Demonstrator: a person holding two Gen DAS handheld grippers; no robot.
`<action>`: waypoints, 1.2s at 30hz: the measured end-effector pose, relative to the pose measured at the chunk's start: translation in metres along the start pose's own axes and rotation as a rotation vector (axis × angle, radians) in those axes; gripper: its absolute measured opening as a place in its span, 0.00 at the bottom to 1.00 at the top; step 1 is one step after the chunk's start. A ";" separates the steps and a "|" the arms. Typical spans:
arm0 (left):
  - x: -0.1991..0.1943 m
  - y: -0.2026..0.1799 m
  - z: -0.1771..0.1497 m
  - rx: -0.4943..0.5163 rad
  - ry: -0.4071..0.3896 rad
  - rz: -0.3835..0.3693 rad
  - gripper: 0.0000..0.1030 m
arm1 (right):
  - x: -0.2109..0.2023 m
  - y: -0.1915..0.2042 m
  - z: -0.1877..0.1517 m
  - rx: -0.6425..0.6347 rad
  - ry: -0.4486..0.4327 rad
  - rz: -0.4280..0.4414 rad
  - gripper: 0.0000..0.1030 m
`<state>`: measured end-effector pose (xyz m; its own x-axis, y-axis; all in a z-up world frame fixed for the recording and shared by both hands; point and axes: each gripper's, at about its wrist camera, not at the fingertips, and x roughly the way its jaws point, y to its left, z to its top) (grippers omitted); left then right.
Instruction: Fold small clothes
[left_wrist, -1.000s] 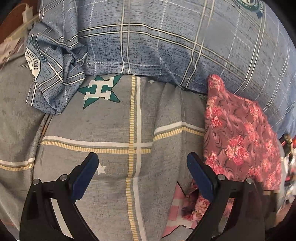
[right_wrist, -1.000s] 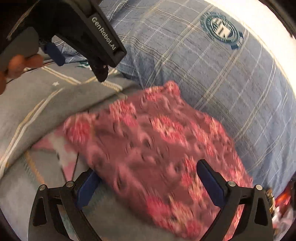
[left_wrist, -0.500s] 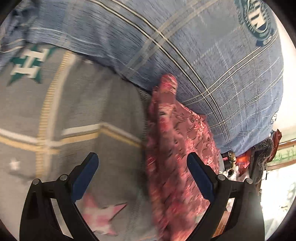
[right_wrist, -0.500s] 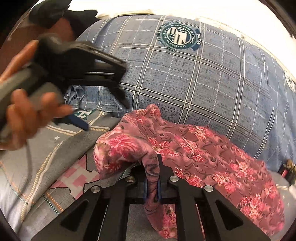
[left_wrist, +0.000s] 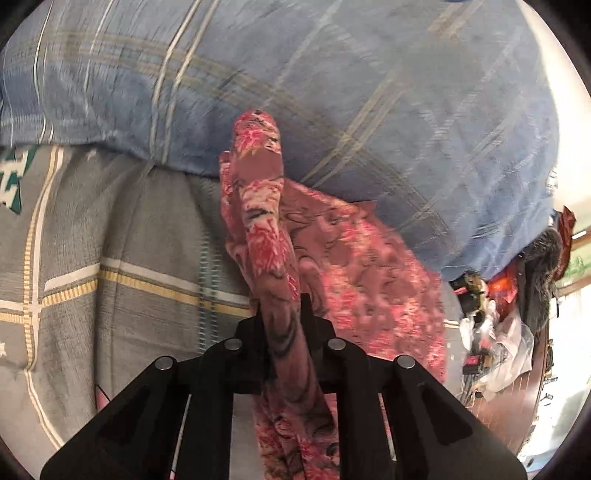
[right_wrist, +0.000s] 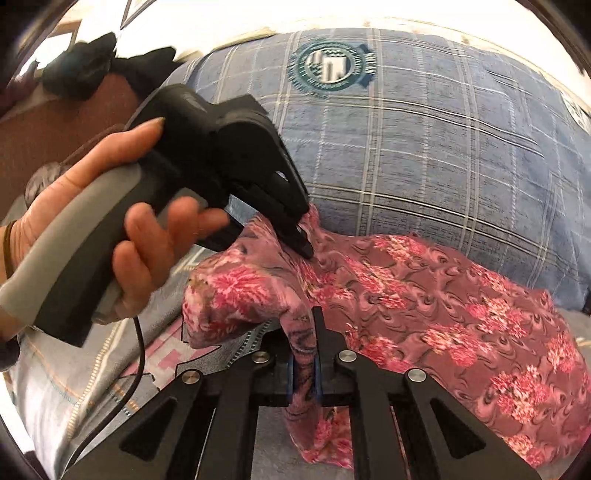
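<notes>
A pink floral garment (left_wrist: 369, 280) lies crumpled on the grey bedsheet (left_wrist: 129, 240), against a blue plaid pillow (left_wrist: 332, 92). My left gripper (left_wrist: 284, 308) has its jaws closing, and a raised ridge of the garment runs between them, pinched. In the right wrist view the garment (right_wrist: 443, 306) spreads to the right, and my right gripper (right_wrist: 303, 325) is shut on a bunched fold at its near left edge. The left gripper (right_wrist: 301, 240), held by a person's hand (right_wrist: 110, 221), grips the cloth just beyond the right one.
The big blue plaid pillow (right_wrist: 424, 147) with a round green badge (right_wrist: 328, 66) fills the back. Cluttered bags and small items (left_wrist: 498, 332) sit past the bed's right edge. Dark cloth (right_wrist: 81, 66) rests on a brown headboard at the far left.
The left gripper swung right from the bare sheet onto the garment and closed on its ridge. The right gripper shut on a fold and lifted it slightly.
</notes>
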<state>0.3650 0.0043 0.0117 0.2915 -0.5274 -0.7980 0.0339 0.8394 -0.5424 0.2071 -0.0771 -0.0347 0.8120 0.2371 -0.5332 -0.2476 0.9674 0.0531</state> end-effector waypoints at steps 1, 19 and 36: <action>-0.003 -0.007 -0.001 0.008 -0.008 -0.005 0.10 | -0.005 -0.003 0.001 0.015 -0.007 0.003 0.06; 0.032 -0.211 -0.052 0.259 0.010 -0.066 0.10 | -0.112 -0.171 -0.033 0.615 -0.095 0.081 0.07; 0.080 -0.267 -0.087 0.270 0.037 -0.020 0.49 | -0.103 -0.270 -0.126 1.244 0.048 0.070 0.16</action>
<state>0.2957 -0.2741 0.0696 0.2531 -0.5448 -0.7994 0.2945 0.8305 -0.4728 0.1243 -0.3742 -0.1005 0.7909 0.3131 -0.5257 0.3996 0.3863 0.8313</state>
